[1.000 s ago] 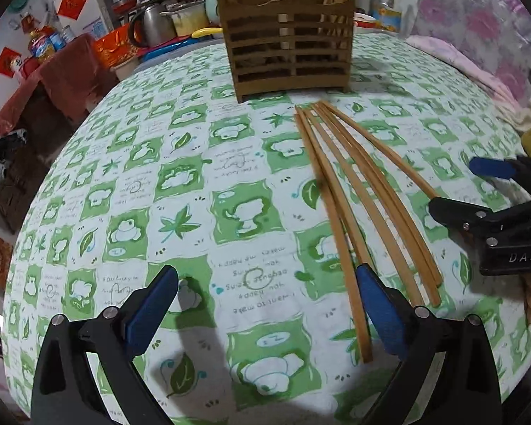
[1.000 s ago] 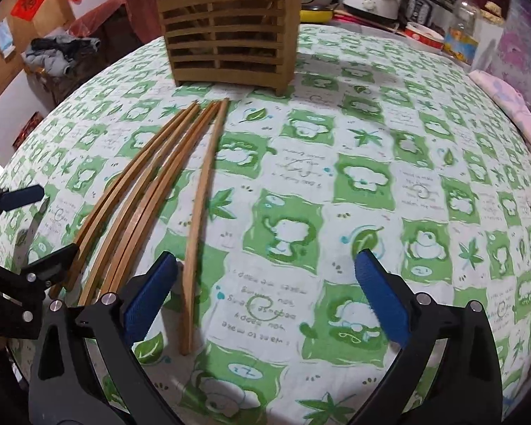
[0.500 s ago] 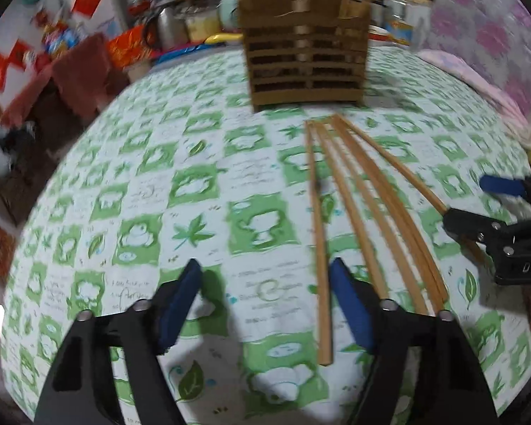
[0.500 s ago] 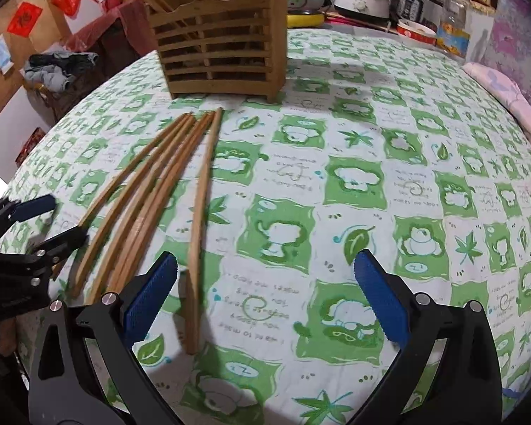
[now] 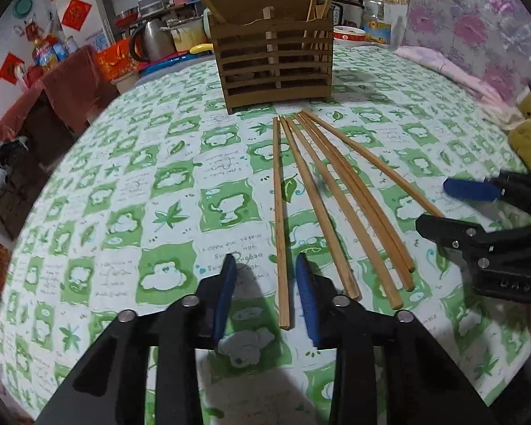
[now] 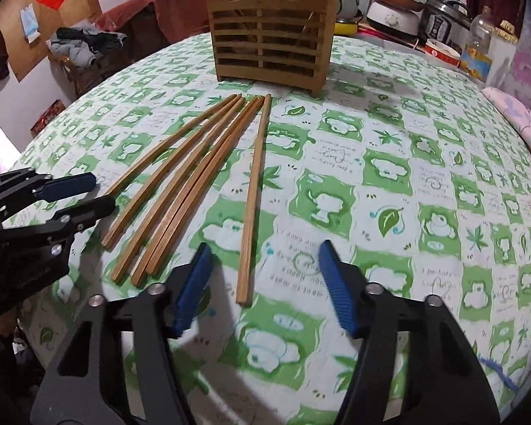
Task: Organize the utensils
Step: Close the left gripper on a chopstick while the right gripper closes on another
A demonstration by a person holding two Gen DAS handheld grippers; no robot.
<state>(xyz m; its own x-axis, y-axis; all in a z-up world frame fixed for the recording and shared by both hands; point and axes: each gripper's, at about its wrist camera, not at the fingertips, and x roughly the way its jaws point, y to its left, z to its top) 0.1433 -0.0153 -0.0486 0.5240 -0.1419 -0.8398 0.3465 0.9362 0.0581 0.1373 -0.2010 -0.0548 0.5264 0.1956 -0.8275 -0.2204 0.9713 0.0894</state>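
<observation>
Several wooden chopsticks [image 5: 340, 191] lie fanned on the green-and-white tablecloth in front of a slatted wooden holder [image 5: 276, 67] that has sticks standing in it. My left gripper [image 5: 265, 283] hangs over the near end of the leftmost chopstick [image 5: 279, 194]; its jaws are closing, the stick lies between the blue pads, and gaps show on both sides. My right gripper [image 6: 262, 265] straddles the near end of the rightmost chopstick [image 6: 253, 194]; its jaws are closing too, without touching it. Each gripper shows in the other's view: the right gripper [image 5: 442, 207], the left gripper [image 6: 95, 194]. The holder [image 6: 269, 46] stands beyond.
Behind the holder stand a kettle [image 5: 152, 40], pots, a rice cooker [image 6: 442, 14] and a bottle [image 6: 478, 49]. A pink cloth [image 5: 453, 74] lies at the table's right edge. Left of the round table [image 5: 124, 212] is furniture draped in red [image 5: 63, 85].
Both grippers' jaws have narrowed from wide open. The left gripper shifted right and the right gripper shifted left, so each now has a chopstick's end more centred between its pads.
</observation>
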